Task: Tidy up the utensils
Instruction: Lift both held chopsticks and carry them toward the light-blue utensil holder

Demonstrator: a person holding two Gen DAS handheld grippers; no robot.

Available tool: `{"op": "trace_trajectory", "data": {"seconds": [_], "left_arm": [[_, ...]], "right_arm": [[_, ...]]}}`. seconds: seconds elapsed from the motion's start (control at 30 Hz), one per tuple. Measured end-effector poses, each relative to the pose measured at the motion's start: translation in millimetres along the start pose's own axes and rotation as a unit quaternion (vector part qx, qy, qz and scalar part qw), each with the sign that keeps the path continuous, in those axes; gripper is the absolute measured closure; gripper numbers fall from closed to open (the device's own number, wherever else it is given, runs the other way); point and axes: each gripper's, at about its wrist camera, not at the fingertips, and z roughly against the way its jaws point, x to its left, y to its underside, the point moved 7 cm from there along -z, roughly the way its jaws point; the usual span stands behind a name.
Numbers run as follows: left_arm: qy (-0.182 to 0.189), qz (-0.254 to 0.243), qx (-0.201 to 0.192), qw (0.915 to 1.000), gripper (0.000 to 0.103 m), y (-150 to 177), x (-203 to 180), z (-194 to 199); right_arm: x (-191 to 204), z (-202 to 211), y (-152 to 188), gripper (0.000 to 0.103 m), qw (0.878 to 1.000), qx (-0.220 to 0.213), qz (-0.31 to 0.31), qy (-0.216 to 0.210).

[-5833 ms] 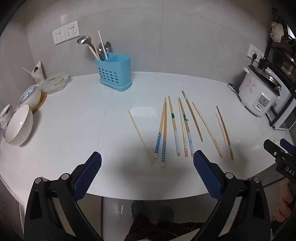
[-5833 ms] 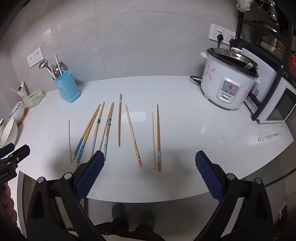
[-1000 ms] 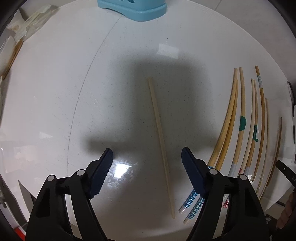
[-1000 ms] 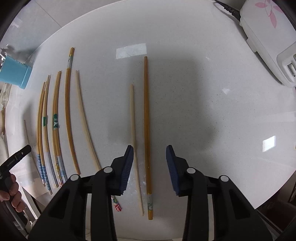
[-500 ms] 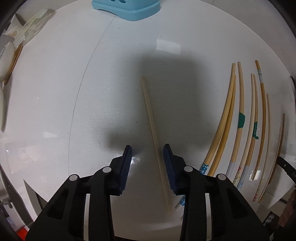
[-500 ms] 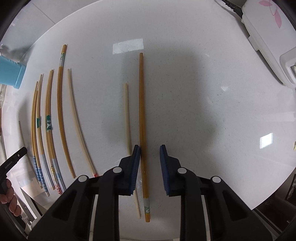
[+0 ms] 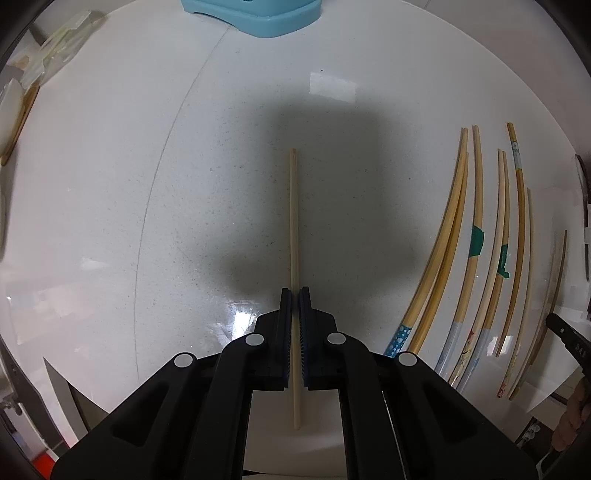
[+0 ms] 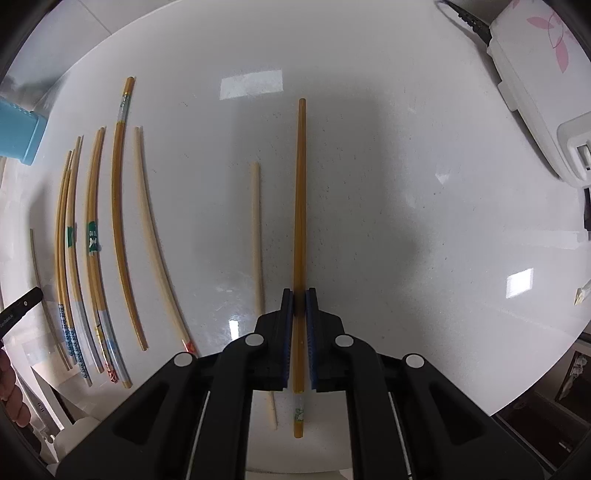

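1. Pale bamboo, the plain chopstick (image 7: 293, 221) runs straight ahead from between the fingers of the left gripper (image 7: 294, 295), whose jaws have just been closing and now clamp it well toward its near end, with a short tail behind the pads.
2. The right gripper (image 8: 299, 295), pointing down at the white counter (image 8: 424, 229), has likewise just been closing and pinches the amber chopstick (image 8: 300, 203) at its rear third; a paler stick (image 8: 256, 240) lies just beside its left finger, untouched.
3. The remaining chopsticks (image 7: 476, 240) fan out to the right of the left gripper; the blue utensil holder (image 7: 258, 14) sits far ahead of it at the counter's back.
4. Judged from this, the step in hand is the lift: both grips sit off-centre, so the long front ends may droop or swing. A slow, level rise, keeping the pinch firm, should stop either stick pivoting or nudging its neighbour before the carry to the holder.
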Motion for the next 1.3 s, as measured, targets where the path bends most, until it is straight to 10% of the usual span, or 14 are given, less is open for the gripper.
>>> {"op": "trace_trajectory", "data": {"seconds": [0.73,1.3], "left_arm": [[0.002,-0.010,-0.091,0.9958,0.100,31.6,2.4,56.9],[0.020,-0.027,-0.256,0.9660,0.100,31.5,-11.1,143.6]], "right_arm": [[4.8,103.3,33.0,0.097,0.990,-0.136,0.016,0.018],[6.9,178.7,56.6,0.097,0.962,-0.269,0.029,0.023]]}}
